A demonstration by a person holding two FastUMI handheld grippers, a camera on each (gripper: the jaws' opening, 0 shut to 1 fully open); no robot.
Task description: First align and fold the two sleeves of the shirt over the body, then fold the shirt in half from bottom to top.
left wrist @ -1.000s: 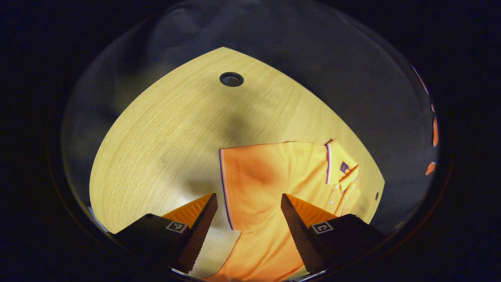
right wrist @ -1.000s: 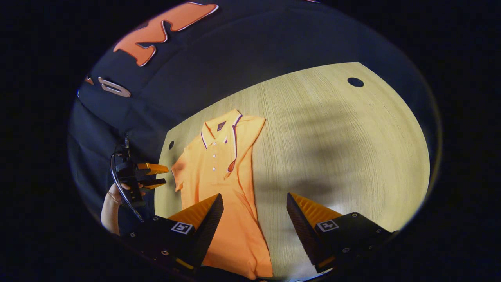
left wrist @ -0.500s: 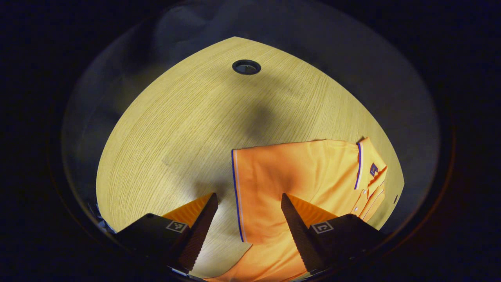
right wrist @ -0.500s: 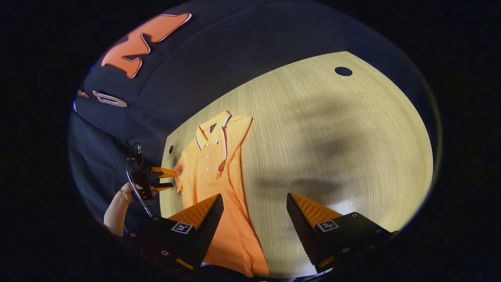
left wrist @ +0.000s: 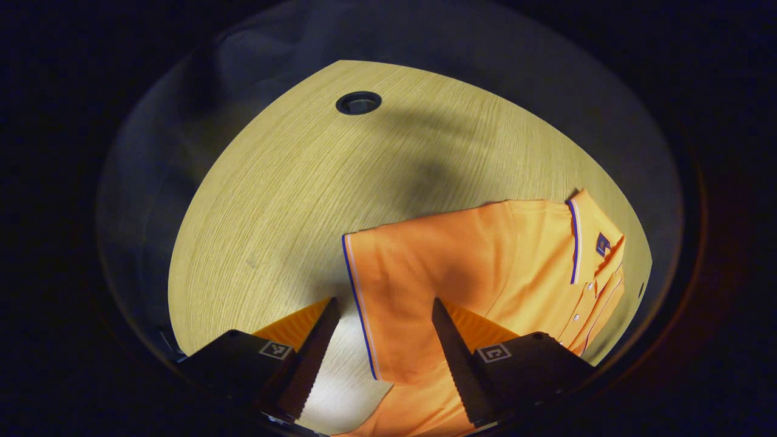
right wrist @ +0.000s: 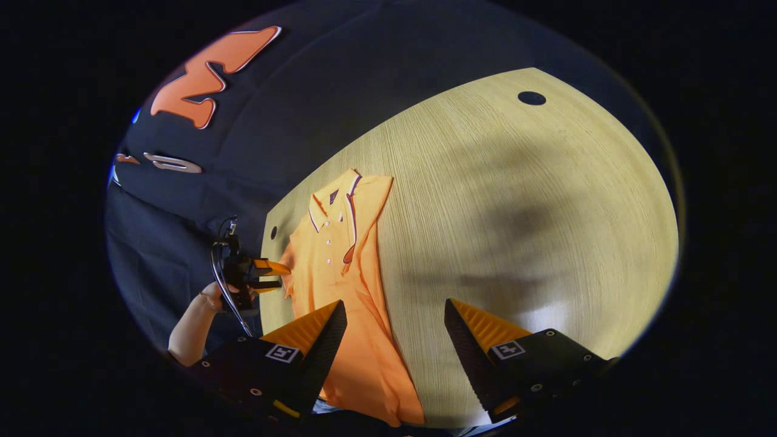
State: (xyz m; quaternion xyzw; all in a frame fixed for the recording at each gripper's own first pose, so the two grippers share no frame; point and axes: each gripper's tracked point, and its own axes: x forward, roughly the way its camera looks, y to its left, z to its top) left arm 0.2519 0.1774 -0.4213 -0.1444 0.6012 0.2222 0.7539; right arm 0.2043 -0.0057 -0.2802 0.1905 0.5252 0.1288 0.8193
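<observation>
Shirt [left wrist: 485, 273] flat on the desk [left wrist: 291, 200], one sleeve [right wrist: 363, 209] folded over. Left tool [left wrist: 382, 358] gapes at the other sleeve [left wrist: 388, 291]; right tool [right wrist: 394, 358] released, idle. A shallow pinch could drag the body askew.

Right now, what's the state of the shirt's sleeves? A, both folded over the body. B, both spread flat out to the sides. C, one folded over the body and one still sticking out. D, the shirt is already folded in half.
C: on the shirt one sleeve lies over the chest, while the other sleeve sticks out under the open left gripper.
</observation>
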